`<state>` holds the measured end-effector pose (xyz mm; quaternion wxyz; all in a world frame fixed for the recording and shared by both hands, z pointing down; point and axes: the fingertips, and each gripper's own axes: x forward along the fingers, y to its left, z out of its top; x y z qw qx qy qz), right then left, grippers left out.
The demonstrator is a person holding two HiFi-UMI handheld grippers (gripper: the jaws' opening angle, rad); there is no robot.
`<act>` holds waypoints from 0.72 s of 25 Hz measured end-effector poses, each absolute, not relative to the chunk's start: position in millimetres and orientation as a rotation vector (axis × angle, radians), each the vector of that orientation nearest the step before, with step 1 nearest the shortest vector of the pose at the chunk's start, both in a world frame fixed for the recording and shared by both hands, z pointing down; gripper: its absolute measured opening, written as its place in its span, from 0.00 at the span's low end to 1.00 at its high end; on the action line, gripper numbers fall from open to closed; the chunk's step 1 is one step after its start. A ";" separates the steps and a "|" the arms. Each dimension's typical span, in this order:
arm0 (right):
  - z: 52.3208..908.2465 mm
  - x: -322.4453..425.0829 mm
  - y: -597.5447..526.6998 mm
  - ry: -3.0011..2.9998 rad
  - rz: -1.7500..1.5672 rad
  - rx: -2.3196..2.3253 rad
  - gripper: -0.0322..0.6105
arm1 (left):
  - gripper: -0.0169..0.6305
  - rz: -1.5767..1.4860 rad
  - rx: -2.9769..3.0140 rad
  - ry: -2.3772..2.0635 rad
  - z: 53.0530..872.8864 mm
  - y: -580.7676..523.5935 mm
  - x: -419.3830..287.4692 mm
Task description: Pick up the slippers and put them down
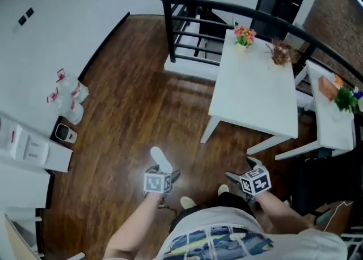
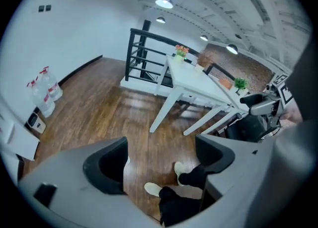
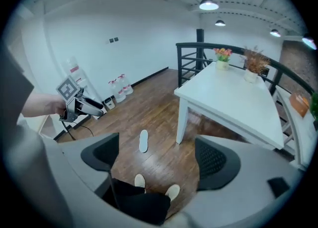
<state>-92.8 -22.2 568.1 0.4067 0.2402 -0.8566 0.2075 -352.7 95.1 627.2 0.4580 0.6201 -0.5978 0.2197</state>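
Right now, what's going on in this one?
A person stands holding a gripper in each hand. The left gripper and right gripper both have their fingers apart with nothing between them. One white slipper lies on the wooden floor just ahead of the person's feet, near the white table. No second loose slipper shows.

White slipper (image 3: 143, 141) on brown wood floor (image 1: 130, 100); white table (image 1: 255, 83) (black railing (image 1: 168, 26)).
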 end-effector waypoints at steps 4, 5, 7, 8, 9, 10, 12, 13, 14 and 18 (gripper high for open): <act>523.5 -27.8 -39.3 -2.223 0.478 0.701 0.83 | 0.68 0.531 1.630 -1.543 555.1 73.2 -302.7; 513.7 -10.6 -40.6 -2.240 0.488 0.725 0.83 | 0.68 0.509 1.653 -1.551 541.2 68.1 -285.6; 496.6 25.9 -43.7 -2.272 0.502 0.771 0.82 | 0.68 0.476 1.698 -1.537 520.7 56.1 -245.2; 490.1 45.4 -46.6 -2.285 0.503 0.792 0.82 | 0.68 0.471 1.719 -1.525 513.7 48.0 -223.6; 484.9 65.7 -50.7 -2.296 0.504 0.812 0.82 | 0.68 0.470 1.739 -1.516 507.9 38.1 -202.2; 481.2 86.2 -55.8 -2.304 0.508 0.831 0.82 | 0.68 0.474 1.756 -1.508 503.4 27.1 -181.2; 479.9 126.4 -66.1 -2.310 0.531 0.864 0.82 | 0.68 0.495 1.790 -1.487 498.4 4.5 -141.0; 481.5 144.5 -70.7 -2.310 0.545 0.876 0.82 | 0.68 0.505 1.807 -1.472 497.3 -6.0 -122.0; 482.8 159.7 -74.6 -2.309 0.556 0.884 0.82 | 0.68 0.512 1.821 -1.454 496.9 -14.9 -104.2; 483.1 202.8 -89.8 -2.310 0.553 0.906 0.82 | 0.68 0.555 1.855 -1.423 493.8 -39.4 -49.9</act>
